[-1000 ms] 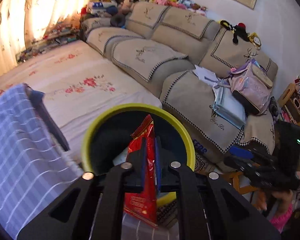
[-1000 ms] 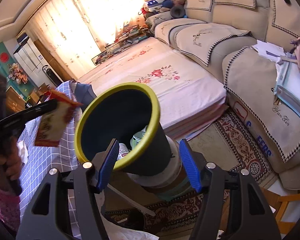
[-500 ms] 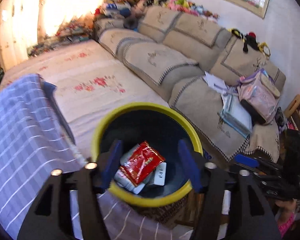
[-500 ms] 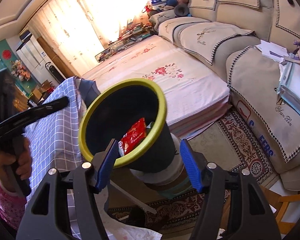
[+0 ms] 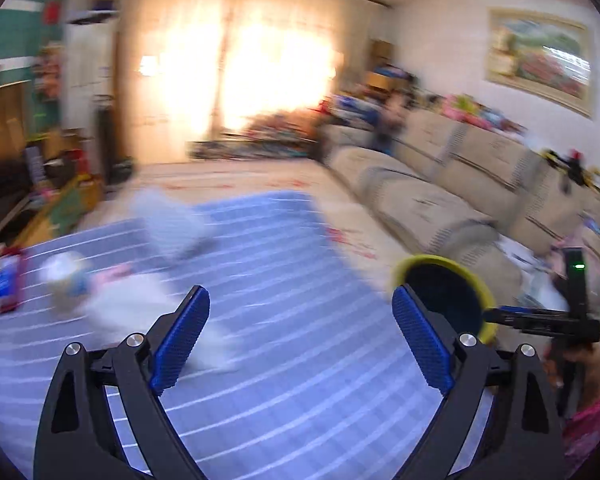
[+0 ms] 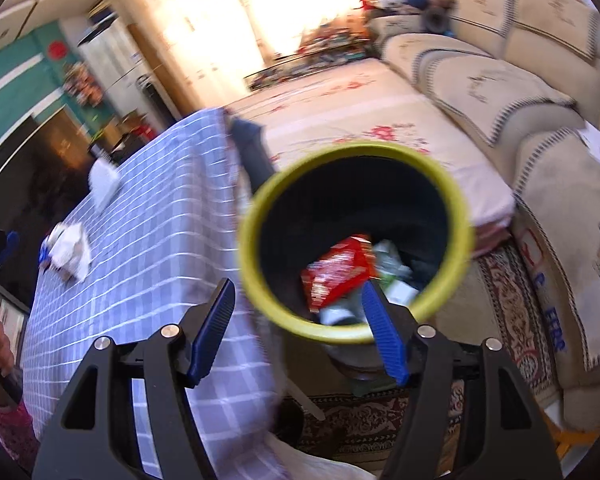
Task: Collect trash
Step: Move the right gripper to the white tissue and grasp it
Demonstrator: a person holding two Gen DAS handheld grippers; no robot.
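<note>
My left gripper has just been opening and is wide, empty; the red wrapper lies in the bin. I aim carefully at the crumpled tissue on the counter.

Sunlit curtained window, beige sofa w/ framed pic above, patterned rug.
</note>
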